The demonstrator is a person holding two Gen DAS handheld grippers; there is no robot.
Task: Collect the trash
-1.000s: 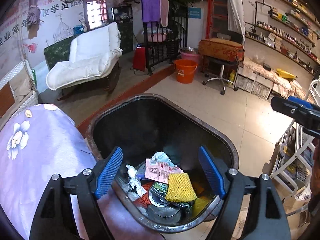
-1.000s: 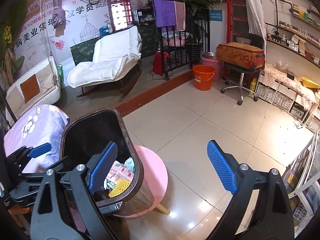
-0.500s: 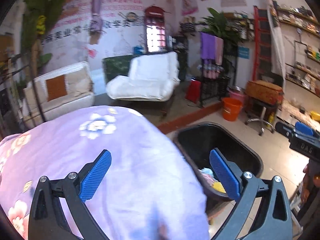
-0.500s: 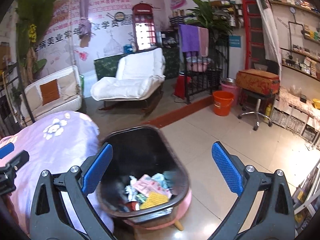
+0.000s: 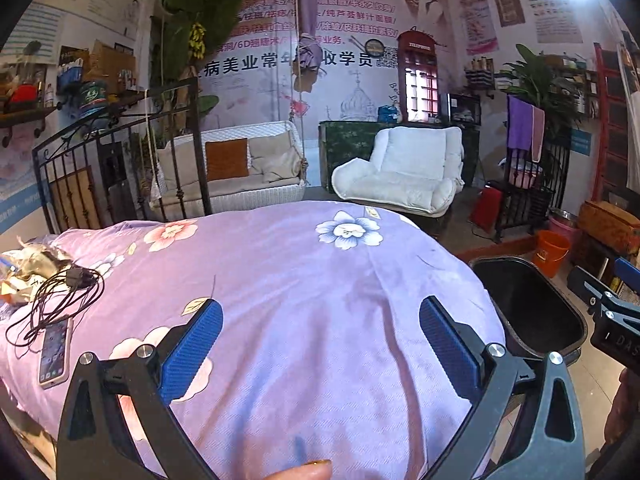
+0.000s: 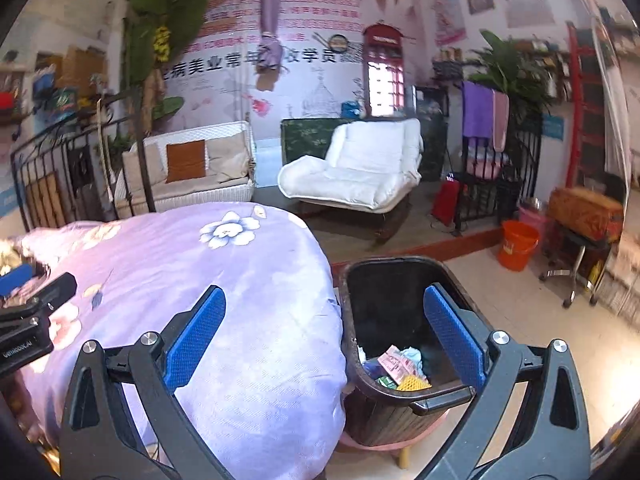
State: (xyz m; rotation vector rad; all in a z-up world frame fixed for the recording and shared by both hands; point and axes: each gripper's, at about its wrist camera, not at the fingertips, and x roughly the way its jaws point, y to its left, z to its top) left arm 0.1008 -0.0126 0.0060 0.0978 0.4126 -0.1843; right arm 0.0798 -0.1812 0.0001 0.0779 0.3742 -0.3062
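On the purple flowered bed [image 5: 304,304], both tongs, left [image 5: 320,344] and right [image 6: 326,334], have swung off the bin [image 6: 400,320] at right, spread and empty, toward crumpled wrappers [image 5: 28,268] at far left.

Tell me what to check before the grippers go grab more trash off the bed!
1. Left gripper jaws wide open, nothing between them: ok.
2. Right gripper jaws wide open and empty: ok.
3. Black trash bin beside the bed, upright, with room left: ok.
4. Crumpled wrappers at the bed's left edge wait for pickup: ok.
5. Phone and black cable lie right beside the wrappers; snag risk: not ok.
6. More trash elsewhere on the floral bedspread: cannot tell.
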